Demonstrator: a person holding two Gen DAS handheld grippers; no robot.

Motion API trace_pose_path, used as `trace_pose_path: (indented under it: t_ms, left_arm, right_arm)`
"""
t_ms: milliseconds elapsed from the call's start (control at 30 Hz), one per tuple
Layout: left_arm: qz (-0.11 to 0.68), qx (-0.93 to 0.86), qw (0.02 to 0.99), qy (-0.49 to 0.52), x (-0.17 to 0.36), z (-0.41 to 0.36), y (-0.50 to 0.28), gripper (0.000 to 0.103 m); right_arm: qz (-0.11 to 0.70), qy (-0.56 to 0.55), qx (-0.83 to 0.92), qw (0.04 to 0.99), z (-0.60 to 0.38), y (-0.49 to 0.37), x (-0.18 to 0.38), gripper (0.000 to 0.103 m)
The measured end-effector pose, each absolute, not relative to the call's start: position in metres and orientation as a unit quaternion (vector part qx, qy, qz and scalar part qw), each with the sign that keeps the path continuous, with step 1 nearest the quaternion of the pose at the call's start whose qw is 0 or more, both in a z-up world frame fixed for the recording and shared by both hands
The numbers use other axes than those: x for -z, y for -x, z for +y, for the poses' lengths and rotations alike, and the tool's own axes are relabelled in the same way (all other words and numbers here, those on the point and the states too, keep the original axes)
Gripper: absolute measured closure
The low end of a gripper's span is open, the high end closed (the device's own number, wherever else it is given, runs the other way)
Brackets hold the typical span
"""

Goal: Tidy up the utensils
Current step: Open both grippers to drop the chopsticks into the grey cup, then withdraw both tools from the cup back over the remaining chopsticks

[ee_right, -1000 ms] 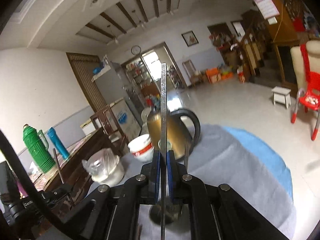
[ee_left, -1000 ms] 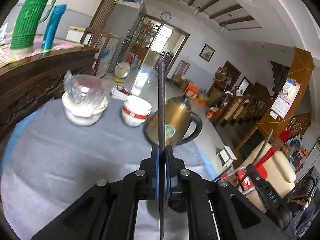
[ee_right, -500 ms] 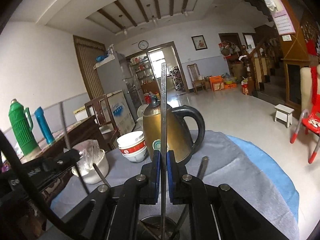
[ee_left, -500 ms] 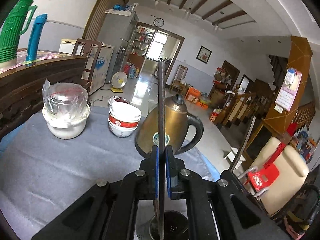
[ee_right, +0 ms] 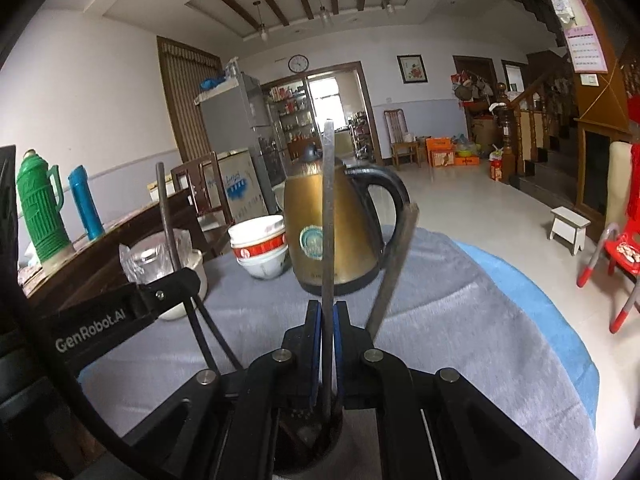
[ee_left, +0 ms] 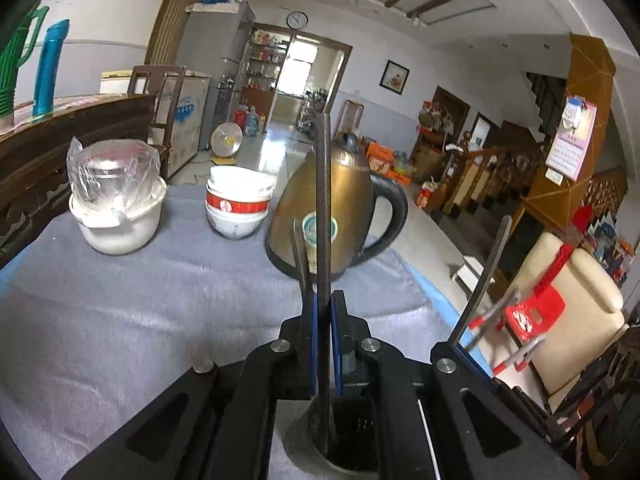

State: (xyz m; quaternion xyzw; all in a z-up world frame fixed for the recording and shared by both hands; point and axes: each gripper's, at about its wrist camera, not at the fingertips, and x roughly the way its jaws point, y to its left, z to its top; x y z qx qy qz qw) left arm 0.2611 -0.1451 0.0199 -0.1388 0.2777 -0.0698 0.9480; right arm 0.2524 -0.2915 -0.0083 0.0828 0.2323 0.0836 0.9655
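Jaws of the left gripper [ee_left: 323, 312] are closed on a thin metal utensil handle [ee_left: 322, 200] that stands upright between the blue pads; its lower end reaches into a dark metal holder [ee_left: 348, 440] at the bottom edge of the left wrist view. The right gripper [ee_right: 328, 320] is likewise clamped on a second flat metal handle [ee_right: 329, 208], upright, with its lower end inside the same kind of dark cup [ee_right: 308, 436] just below the jaws. Another flat utensil [ee_right: 394, 268] leans to the right out of that cup, and thin dark chopstick-like sticks [ee_right: 212, 336] slant off to the left. In the right wrist view the left gripper shows at the left with its own handle rising from it.

On the grey cloth of the worktop [ee_left: 120, 312] stand a brass-coloured kettle [ee_left: 352, 216] with a black handle, a stack of white bowls with red bands [ee_left: 238, 204] just left of it, and a white pot [ee_left: 120, 220] holding a plastic-wrapped jar. A green thermos [ee_right: 38, 208] and a blue flask [ee_right: 86, 204] stand on a wooden sideboard beyond.
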Motion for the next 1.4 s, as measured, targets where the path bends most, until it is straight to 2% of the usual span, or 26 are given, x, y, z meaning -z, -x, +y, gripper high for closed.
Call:
trace_pose_path:
  t_ms: [900,1000,1067,1167,1200,1400]
  left_arm:
    - [0.336,0.084,0.932,0.104,-0.001,-0.149,-0.239,0.095]
    - [0.34,0.079,0.93,0.111,-0.005,-0.142,-0.234,0.091]
    - [0.341,0.077,0.93,0.116,-0.007,-0.138,-0.231,0.074]
    - [0.337,0.073,0.931,0.119,-0.01,-0.132,-0.224,0.069]
    - [0.337,0.071,0.931,0.119,-0.011,-0.13,-0.221,0.068]
    - [0.335,0.061,0.933,0.117,-0.016,-0.114,-0.204,0.065]
  right_arm:
    - [0.28,-0.075,-0.091,0.953,-0.291,-0.234,0.026,0.095]
    - [0.283,-0.068,-0.085,0.953,-0.289,-0.233,0.024,0.094]
    - [0.284,-0.063,-0.08,0.954,-0.289,-0.231,0.023,0.089]
    - [0.278,-0.064,-0.076,0.955,-0.29,-0.226,0.02,0.06]
    - [0.273,-0.068,-0.076,0.957,-0.291,-0.223,0.018,0.044]
    - [0.254,-0.07,-0.065,0.963,-0.297,-0.205,0.008,0.042]
